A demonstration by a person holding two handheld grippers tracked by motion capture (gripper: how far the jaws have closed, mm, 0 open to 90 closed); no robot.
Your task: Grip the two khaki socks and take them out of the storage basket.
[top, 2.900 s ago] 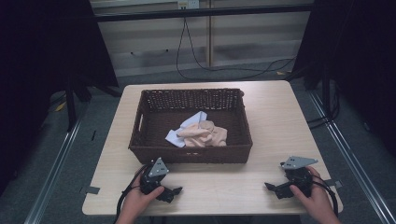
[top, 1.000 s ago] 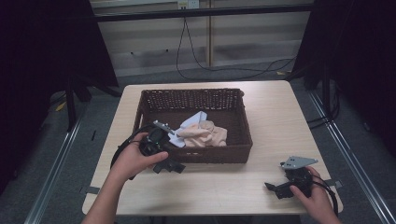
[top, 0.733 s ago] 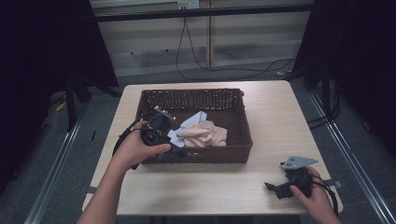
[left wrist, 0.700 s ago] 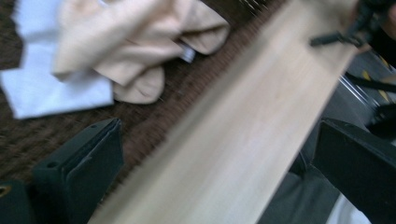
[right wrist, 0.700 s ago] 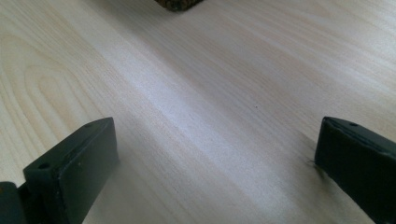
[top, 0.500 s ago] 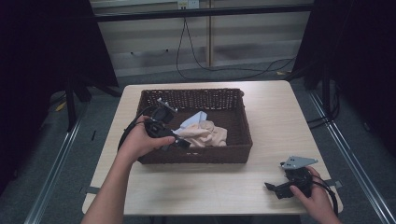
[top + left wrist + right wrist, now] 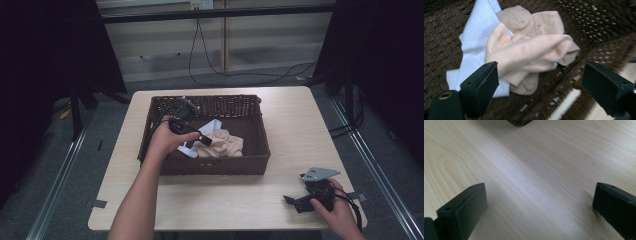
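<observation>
A crumpled peach-coloured cloth (image 7: 531,50) lay on a white ribbed cloth (image 7: 477,42) inside the dark brown woven wicker basket (image 7: 250,165) at the middle of the pale wooden table (image 7: 295,125). A clean pick probably meant lowering onto the peach folds alone, clear of the white layer. The left gripper (image 7: 192,132) hung over it on an outstretched forearm, jaws spread wide. The right gripper (image 7: 310,200) rested near the table's front corner, jaws apart, empty.

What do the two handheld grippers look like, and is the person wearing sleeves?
Both are black. The left gripper has flat, blocky matte jaws, one with a brass-coloured eyelet, and a black cable looping off it. The right gripper carries a grey three-cornered plate on top, with similar blocky jaws. Both forearms are bare, with no sleeves visible.
</observation>
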